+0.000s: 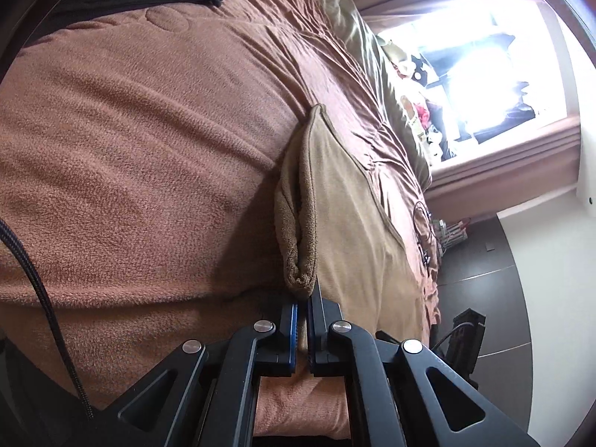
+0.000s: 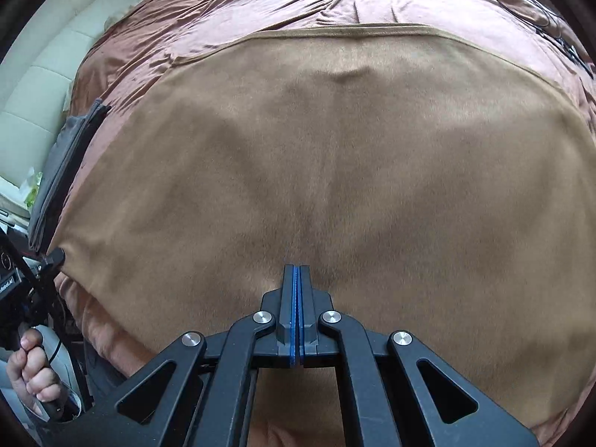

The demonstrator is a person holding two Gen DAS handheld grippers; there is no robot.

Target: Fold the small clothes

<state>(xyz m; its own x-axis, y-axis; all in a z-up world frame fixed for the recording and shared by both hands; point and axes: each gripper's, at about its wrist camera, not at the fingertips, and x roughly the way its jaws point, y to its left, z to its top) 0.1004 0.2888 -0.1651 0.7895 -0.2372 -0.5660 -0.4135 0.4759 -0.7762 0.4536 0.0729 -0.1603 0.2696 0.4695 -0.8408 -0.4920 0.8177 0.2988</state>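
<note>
Here the tan cloth [image 2: 335, 171] lies spread on the bed [image 1: 130, 130]. The left hand-held gripper [image 1: 306, 298] pinches its bunched corner; the right hand-held gripper [image 2: 297, 272] is closed on the cloth's near edge.

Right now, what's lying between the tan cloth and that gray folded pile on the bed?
Only bare brown bedspread lies between the tan cloth and the gray folded pile. The right wrist view shows it best.

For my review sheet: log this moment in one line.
left claw: shut on tan cloth corner | right claw: shut, over cloth | cloth on bed
</note>
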